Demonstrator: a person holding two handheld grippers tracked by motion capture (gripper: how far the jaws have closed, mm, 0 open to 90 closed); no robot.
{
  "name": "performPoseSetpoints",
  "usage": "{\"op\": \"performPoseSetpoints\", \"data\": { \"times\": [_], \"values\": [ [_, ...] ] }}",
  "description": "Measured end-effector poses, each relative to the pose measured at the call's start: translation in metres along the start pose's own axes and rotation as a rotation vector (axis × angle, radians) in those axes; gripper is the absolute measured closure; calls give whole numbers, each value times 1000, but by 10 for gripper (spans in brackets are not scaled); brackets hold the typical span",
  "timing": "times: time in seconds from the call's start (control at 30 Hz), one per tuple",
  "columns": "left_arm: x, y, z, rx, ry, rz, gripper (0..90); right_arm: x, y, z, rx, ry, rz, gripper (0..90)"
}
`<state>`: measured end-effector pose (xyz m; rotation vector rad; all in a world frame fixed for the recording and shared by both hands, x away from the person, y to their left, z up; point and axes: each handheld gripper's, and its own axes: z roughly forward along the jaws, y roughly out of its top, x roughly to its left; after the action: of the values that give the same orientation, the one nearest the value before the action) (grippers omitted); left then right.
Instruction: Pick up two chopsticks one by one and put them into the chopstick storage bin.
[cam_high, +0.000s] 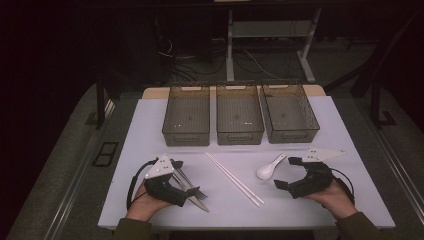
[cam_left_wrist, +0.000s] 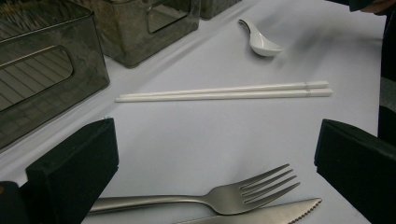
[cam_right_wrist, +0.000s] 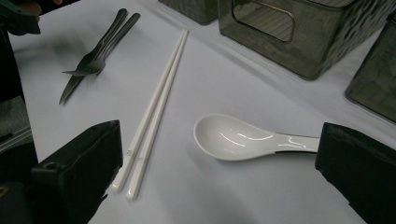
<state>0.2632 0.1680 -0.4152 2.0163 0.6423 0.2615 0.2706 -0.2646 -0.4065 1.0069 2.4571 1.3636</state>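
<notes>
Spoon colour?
The spoon is glossy white, clearest in the right gripper view.

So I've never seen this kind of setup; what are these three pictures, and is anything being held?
A person holds a hand-held two-jaw tool in each hand. The high view looks down on the white table; the other two come from cameras riding on each tool. The left gripper is open over a steel fork and steel knife. The right gripper is open beside a white ceramic spoon. White chopsticks lie between them, and three smoky plastic bins stand behind. Nothing is held.
</notes>
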Motion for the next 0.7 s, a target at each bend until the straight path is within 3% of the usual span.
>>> {"op": "performPoseSetpoints", "data": {
  "times": [0.7],
  "values": [
    [-1,0,0,-12,-1,-2,0,9,16,25,15,29,-15,30]
  ]
}}
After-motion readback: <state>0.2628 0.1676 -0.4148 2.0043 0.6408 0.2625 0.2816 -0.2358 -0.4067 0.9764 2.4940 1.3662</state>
